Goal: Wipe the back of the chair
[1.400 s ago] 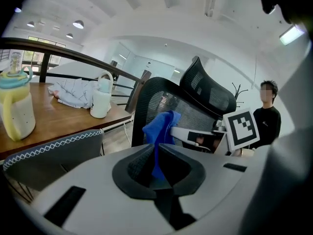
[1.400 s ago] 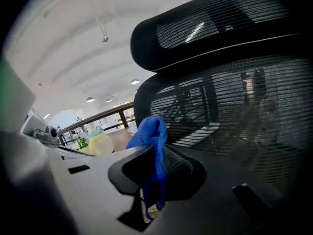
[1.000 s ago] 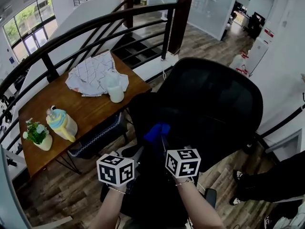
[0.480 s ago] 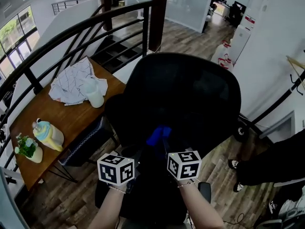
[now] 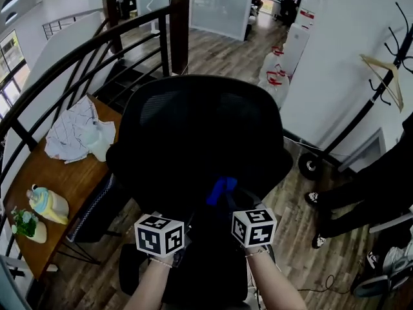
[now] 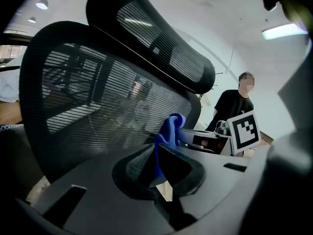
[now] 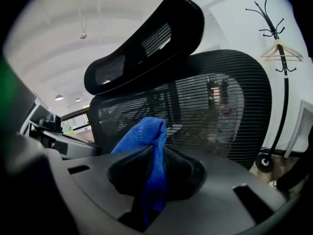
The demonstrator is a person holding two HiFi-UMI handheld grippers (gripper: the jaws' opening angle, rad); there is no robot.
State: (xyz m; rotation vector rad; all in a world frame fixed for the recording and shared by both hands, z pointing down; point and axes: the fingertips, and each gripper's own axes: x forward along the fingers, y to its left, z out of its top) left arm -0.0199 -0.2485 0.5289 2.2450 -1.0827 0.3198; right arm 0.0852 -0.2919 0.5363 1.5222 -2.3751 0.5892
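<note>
The black office chair's mesh back (image 5: pixel 200 134) fills the middle of the head view, with its headrest (image 7: pixel 146 38) above it. My right gripper (image 7: pixel 157 165) is shut on a blue cloth (image 7: pixel 146 141), which sticks up above the jaws close in front of the mesh (image 7: pixel 220 102). In the head view the cloth (image 5: pixel 221 188) sits at the lower part of the chair back, just above the right marker cube (image 5: pixel 253 226). My left gripper (image 6: pixel 157 168) is beside it on the left, its jaws together with nothing held. Past them I see the cloth (image 6: pixel 171 126) and the mesh (image 6: pixel 98 106).
A wooden table (image 5: pixel 64 173) at the left carries a crumpled white cloth (image 5: pixel 74 131), a pastel bottle (image 5: pixel 46 204) and a small plant (image 5: pixel 22 223). A dark curved railing (image 5: pixel 84 50) runs behind it. A person in black (image 5: pixel 374 199) stands at the right, near a coat rack (image 7: pixel 276 13).
The view has swung right: the table slid to the left and the chair back now faces me squarely. Both grippers keep their place low at the chair back, cloth still held.
</note>
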